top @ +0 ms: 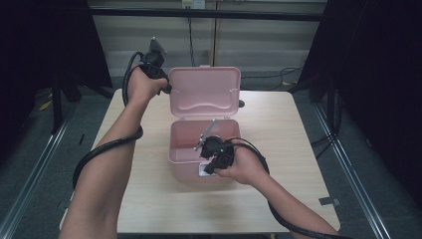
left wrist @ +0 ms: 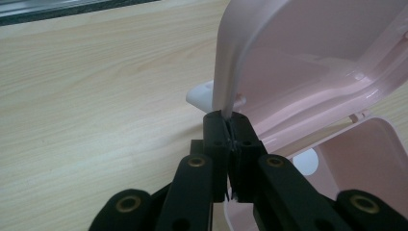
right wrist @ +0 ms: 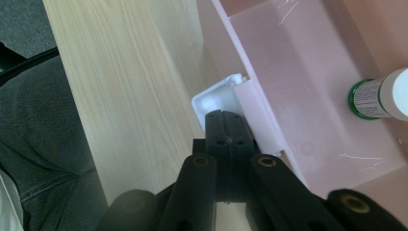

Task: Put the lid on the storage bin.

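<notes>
High view: pink box [top: 185, 149] sits mid-table [top: 278, 129], lid [top: 204, 92] upright.
Left gripper [left wrist: 229, 126]: fingers clamped on lid edge, propping it open.
Right gripper [right wrist: 229, 126]: fingers together at white latch [right wrist: 211, 100], probably steadying the box.

"What's that at the middle of the frame?"

"A pink plastic box [top: 189, 149], open, on the table. Its lid [top: 204, 92] stands upright behind it."

"Anything inside?"

"A small bottle [right wrist: 380, 96] with a green band lies on its floor."
</notes>
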A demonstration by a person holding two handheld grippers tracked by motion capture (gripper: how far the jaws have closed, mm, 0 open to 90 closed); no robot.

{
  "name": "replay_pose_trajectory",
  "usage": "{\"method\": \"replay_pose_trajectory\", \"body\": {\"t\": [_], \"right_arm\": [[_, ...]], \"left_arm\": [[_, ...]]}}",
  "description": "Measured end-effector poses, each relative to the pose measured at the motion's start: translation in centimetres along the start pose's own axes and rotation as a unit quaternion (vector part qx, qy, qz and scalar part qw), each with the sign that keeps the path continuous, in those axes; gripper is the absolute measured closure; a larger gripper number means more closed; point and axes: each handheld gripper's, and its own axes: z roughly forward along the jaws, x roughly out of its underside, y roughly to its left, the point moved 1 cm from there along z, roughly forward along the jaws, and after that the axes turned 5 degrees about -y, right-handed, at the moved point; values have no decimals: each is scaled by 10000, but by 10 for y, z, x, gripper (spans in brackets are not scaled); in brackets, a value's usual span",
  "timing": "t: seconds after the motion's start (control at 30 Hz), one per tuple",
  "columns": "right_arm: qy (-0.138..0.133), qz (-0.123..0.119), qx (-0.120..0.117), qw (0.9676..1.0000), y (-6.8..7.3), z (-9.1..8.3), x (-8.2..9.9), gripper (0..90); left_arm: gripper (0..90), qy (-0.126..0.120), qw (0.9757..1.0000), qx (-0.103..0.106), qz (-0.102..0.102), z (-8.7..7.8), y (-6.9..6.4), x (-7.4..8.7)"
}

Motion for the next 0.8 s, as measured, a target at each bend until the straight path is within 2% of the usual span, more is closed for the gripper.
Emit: {"method": "replay_pose_trajectory", "body": {"t": [0.23,0.43,0.6,0.8], "right_arm": [[9,2,-9,10000,-1,0,-1,900],[17,7,3,10000,-1,0,-1,900],[34,24,4,10000,-1,0,-2,900],[32,51,27,10000,-1,0,-2,900]], "left_arm": [[877,23,10000,-4,-2,-3,-2,1],[877,75,9999,-49,107,-6,-4,2],[877,109,9999,-56,108,-8,-6,4],[876,1,9999,-58,130,-12,-8,10]]}}
